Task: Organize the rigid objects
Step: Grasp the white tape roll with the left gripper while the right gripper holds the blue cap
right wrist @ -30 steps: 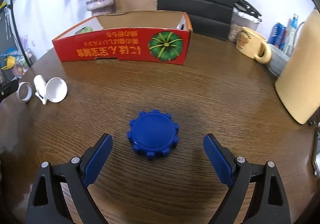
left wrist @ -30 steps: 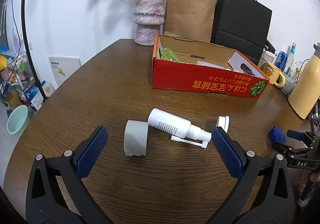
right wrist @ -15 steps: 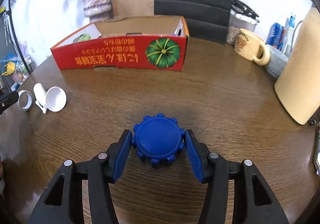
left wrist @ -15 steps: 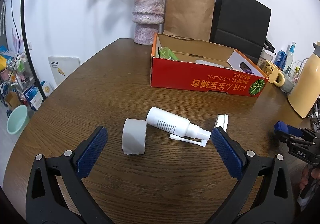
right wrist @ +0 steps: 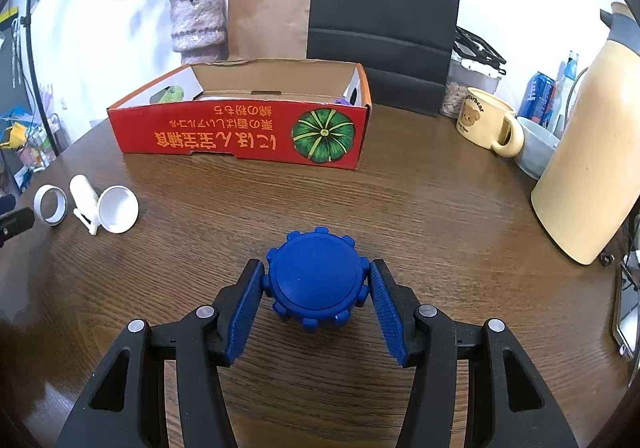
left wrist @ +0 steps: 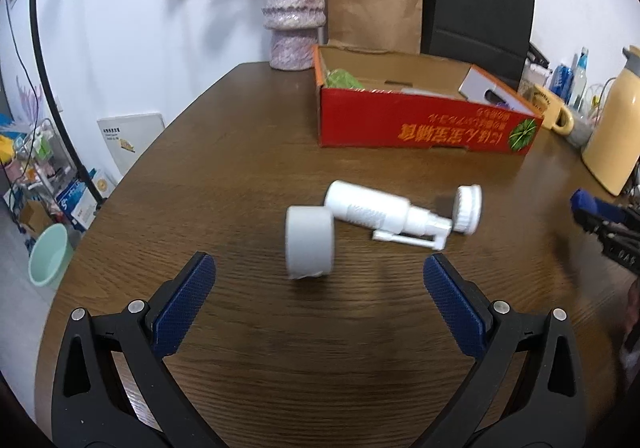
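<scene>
The right gripper (right wrist: pixel 316 290) is clamping a blue knob (right wrist: pixel 316 278) between its pads (right wrist: pixel 245 310), over the wooden table (right wrist: pixel 440 216). Behind it a red box (right wrist: pixel 240 136) is sitting open, with a vase (right wrist: pixel 197 24), a brown bag (right wrist: pixel 268 12) and a black bag (right wrist: pixel 384 24) standing beyond. At left a tape roll (right wrist: pixel 50 205), a white bottle (right wrist: pixel 84 196) and a white cap (right wrist: pixel 118 209) are lying together. At right a mug (right wrist: pixel 486 122), a bowl (right wrist: pixel 536 148) and a yellow jug (right wrist: pixel 592 152) are standing.

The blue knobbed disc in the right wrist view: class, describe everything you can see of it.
The blue knobbed disc is round, looks like matte plastic, with a flat smooth top and small lugs around its rim. It lies flat on the wooden table, in front of the red box. The right gripper has its blue pads pressed against both sides.
</scene>
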Demonstrator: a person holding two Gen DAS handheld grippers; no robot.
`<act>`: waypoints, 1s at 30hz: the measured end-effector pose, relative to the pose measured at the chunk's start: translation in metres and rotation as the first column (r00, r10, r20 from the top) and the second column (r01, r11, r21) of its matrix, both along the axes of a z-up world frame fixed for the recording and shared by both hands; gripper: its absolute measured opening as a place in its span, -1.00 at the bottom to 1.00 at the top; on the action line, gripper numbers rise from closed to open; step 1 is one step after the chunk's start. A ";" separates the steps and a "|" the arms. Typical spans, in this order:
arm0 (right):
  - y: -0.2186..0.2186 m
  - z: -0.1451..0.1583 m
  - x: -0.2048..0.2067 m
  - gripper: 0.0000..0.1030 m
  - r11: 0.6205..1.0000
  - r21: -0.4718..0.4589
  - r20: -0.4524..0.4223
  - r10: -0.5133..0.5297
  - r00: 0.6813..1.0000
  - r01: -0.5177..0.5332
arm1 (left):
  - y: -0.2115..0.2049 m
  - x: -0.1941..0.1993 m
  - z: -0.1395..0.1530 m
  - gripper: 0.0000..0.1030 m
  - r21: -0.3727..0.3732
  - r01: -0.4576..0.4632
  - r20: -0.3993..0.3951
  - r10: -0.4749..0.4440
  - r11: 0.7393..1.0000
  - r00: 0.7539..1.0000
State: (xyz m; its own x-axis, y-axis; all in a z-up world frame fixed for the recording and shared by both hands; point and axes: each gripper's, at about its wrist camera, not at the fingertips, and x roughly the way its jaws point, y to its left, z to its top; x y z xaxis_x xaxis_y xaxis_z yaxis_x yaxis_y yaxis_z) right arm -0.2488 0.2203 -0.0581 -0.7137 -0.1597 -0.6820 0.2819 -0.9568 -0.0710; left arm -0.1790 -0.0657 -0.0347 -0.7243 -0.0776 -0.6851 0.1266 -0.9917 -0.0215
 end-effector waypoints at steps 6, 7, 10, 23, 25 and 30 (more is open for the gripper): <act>0.000 0.000 0.000 0.14 1.000 0.001 -0.001 0.001 1.000 -0.001 | -0.017 -0.015 -0.008 1.00 0.032 -0.063 0.028 0.062 0.998 0.998; 0.000 -0.001 0.000 0.14 1.000 0.001 0.001 0.001 1.000 -0.001 | -0.020 -0.018 -0.009 1.00 0.038 -0.078 0.029 0.076 0.996 0.997; 0.001 -0.001 -0.001 0.14 1.000 -0.001 0.007 -0.002 1.000 0.002 | -0.023 -0.025 -0.010 1.00 0.049 -0.107 0.023 0.106 0.993 0.994; 0.000 -0.001 -0.001 0.14 1.000 -0.001 0.010 0.005 1.000 -0.005 | -0.014 -0.030 -0.008 -0.30 0.036 -0.077 0.020 0.076 0.996 0.997; 0.000 -0.001 -0.001 0.14 1.000 -0.001 0.010 0.004 1.000 -0.004 | -0.015 -0.030 -0.009 -0.59 0.069 -0.056 0.024 0.054 0.996 0.998; 0.001 -0.001 -0.001 0.14 1.000 -0.002 0.010 0.003 1.000 -0.003 | -0.014 -0.027 -0.007 -0.60 0.070 -0.056 0.004 0.055 0.996 0.998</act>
